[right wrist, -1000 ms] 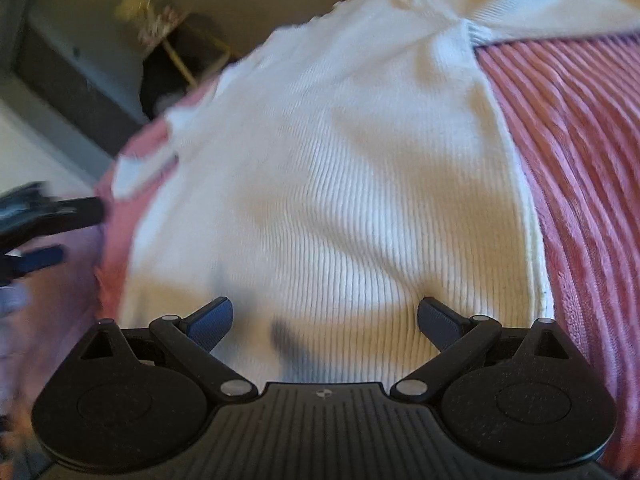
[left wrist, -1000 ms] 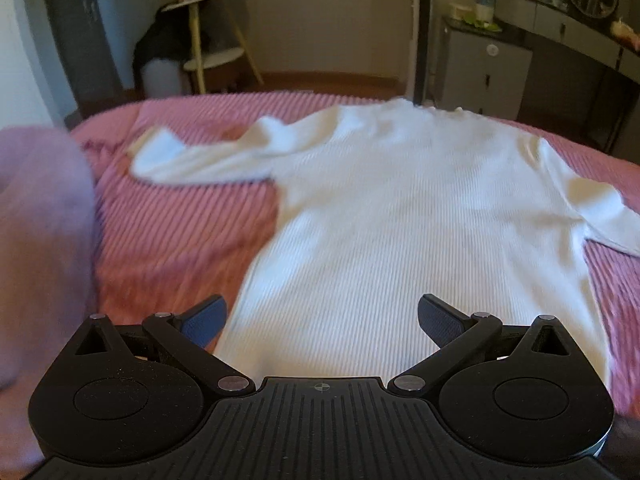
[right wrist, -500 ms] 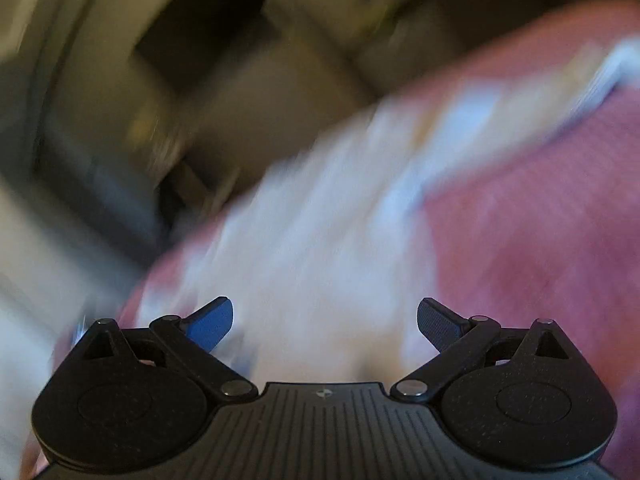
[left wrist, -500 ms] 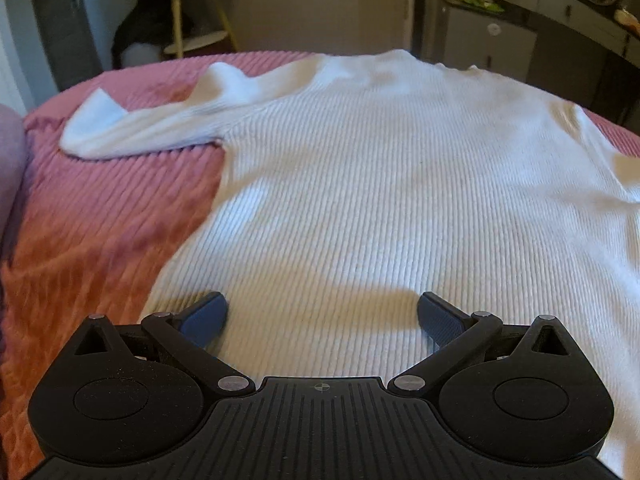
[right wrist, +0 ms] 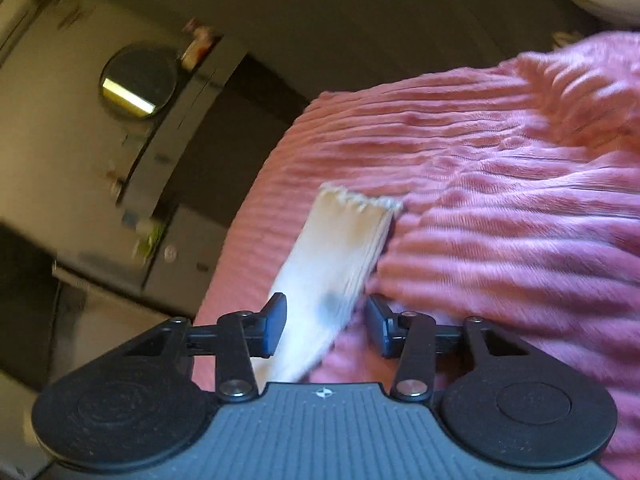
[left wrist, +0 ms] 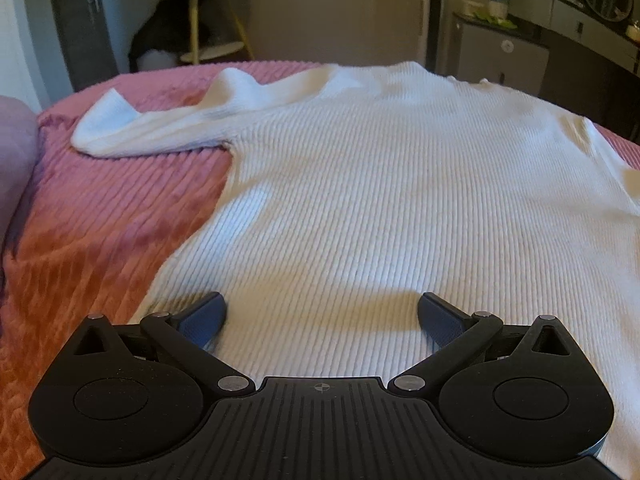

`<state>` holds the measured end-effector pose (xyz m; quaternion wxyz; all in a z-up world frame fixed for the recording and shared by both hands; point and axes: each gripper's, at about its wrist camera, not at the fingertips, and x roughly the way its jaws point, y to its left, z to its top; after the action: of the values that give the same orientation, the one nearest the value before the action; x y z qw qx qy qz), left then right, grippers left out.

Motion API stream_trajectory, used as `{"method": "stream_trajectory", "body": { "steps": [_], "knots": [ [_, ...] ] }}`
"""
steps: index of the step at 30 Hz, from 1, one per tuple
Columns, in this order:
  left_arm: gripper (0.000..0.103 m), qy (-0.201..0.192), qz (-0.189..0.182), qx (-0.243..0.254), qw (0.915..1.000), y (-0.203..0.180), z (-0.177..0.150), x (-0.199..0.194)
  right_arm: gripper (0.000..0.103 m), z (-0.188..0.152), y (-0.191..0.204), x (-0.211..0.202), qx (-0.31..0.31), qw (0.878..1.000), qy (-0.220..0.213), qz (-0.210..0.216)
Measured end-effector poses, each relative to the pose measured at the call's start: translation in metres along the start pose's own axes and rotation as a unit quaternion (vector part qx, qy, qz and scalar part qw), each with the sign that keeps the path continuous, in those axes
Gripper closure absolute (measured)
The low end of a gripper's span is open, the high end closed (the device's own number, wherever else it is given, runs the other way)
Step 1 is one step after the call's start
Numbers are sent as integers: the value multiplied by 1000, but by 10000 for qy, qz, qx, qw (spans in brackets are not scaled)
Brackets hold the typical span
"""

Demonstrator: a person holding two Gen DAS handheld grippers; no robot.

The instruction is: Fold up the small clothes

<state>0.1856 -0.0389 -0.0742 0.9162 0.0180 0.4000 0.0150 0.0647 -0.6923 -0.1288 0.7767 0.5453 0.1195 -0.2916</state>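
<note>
On the far left of the left wrist view a purple cushion (left wrist: 14, 152) sits at the edge of the bed (left wrist: 100, 220), which has a pink ribbed cover. A white sweater (left wrist: 380, 200) lies spread flat on the bed. Its left sleeve (left wrist: 160, 128) reaches out toward the cushion (it is a bit bumpy, not smooth). The left gripper (left wrist: 320, 316) hangs low over the bottom part of the sweater. Its jaws are wide apart and hold nothing.

Over on the right side, the right gripper (right wrist: 326, 320) is at the right sleeve (right wrist: 340, 256), which lies on the pink cover. The sleeve runs between the jaws. They are partly closed, but there is a gap beside the cloth, so they do not seem to pinch it yet. The picture is blurry, so this is hard to be sure of.

I think the step in hand is grabbing the right sleeve for the first fold. Next, the jaws need to close tight on the sleeve. Then it should be lifted and laid across the body of the sweater, without pulling the sweater out of shape.
</note>
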Motion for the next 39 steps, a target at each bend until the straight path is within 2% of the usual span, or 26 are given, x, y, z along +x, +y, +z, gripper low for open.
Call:
{"method": "stream_trajectory", "body": {
  "steps": [1,3,5,8,11,14,17,20,22,23,24,27,28,29,31,33,35,39],
  "knots": [
    [0,-4,15,-19,10000,0,0,0,60,6,0,2,113,9999,-32,-22],
    [0,22,10,-98,9999,1,4,0,70,8,2,8,95,9998,-146,-96],
    [0,25,-25,-125,9999,2,7,1,97,8,12,13,-191,9992,-202,-271],
    [0,-58,-79,-73,9999,4,12,0,96,4,38,8,-871,9945,-413,-418],
    [0,-107,-180,-114,9997,8,17,-1,96,-6,82,-17,-1671,9833,-692,-205],
    [0,-150,-269,-198,9993,16,23,-2,96,-37,142,-41,-2654,9604,-770,357],
    [0,-217,-287,-362,9987,28,28,-7,96,-85,198,-61,-3456,9304,-566,1084],
    [0,-300,-234,-590,9975,44,35,-12,96,-146,243,-71,-3993,8993,-103,1780],
    [0,-367,-158,-707,9967,53,39,-14,96,-196,262,-71,-4235,8793,305,2159],
    [0,-410,-127,-762,9962,57,41,-14,96,-225,269,-70,-4402,8653,553,2332],
    [0,-443,-98,-806,9957,61,43,-15,96,-249,272,-70,-4516,8567,685,2398],
    [0,-455,-74,-896,9949,70,44,-12,96,-325,271,-56,-4749,8333,1451,2431],
    [0,-412,-115,-877,9952,71,44,-10,92,-341,268,-54,-4809,8276,1632,2392],
    [0,-382,-157,-841,9956,72,45,-8,83,-356,262,-52,-4828,8236,1866,2319],
    [0,-401,-228,-793,9958,73,45,-6,75,-367,246,-56,-4683,8301,2100,2180],
    [0,-445,-358,-744,9956,72,45,-5,75,-355,228,-63,-4440,8510,1978,1989],
    [0,-461,-640,-710,9944,67,45,-4,75,-331,213,-68,-4220,8722,1736,1761],
    [0,-352,-1192,-639,9902,55,46,4,75,-284,176,-74,-3607,9174,1317,1042]
  ]
}}
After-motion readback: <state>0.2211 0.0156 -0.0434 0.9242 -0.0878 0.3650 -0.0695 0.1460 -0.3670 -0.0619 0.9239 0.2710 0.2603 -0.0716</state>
